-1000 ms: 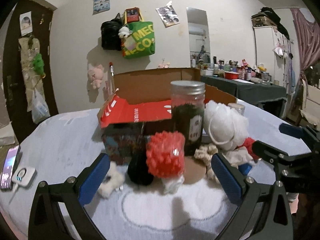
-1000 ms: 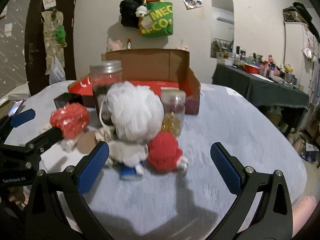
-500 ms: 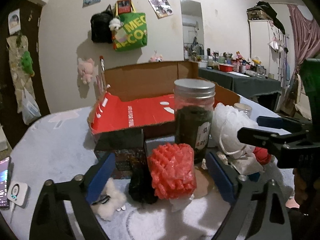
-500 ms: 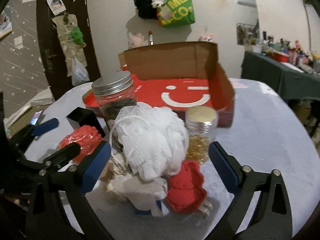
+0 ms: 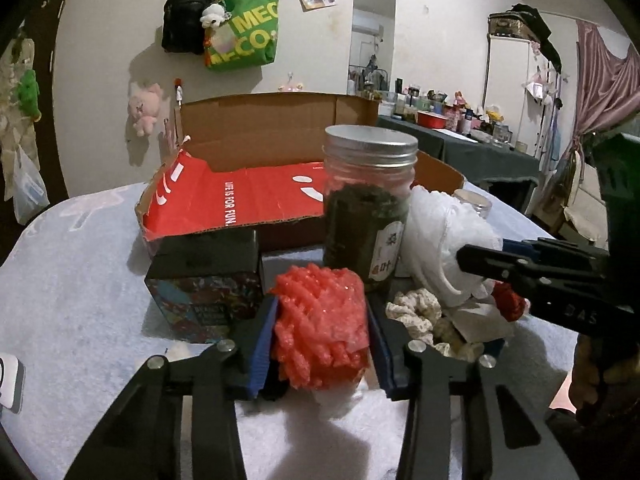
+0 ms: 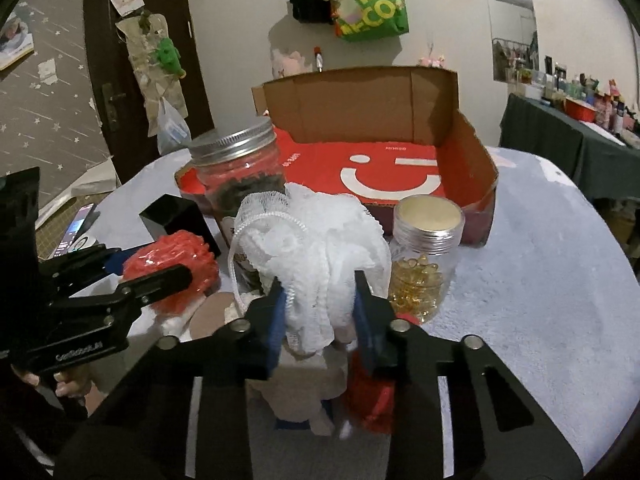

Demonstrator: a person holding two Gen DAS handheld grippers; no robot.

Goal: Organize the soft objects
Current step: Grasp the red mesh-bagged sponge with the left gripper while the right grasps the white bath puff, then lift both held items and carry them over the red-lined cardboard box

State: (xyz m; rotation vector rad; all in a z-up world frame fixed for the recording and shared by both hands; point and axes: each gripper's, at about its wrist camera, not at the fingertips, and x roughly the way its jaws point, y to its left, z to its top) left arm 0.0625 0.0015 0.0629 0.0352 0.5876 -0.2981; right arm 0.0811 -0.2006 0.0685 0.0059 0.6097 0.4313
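Both clamped for lift: left hand-held gripper (image 5: 320, 336) squeezes red foam net (image 5: 320, 326), right hand-held gripper (image 6: 320, 320) pinches white mesh pouf (image 6: 316, 248); open cardboard box (image 6: 472, 148) behind likely takes both.

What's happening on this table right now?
A person works two handheld tools at once. The left tool is closed on the red foam net; the right tool pinches the white bath pouf. Both items sit among jars before the open red cardboard box, which holds nothing visible.
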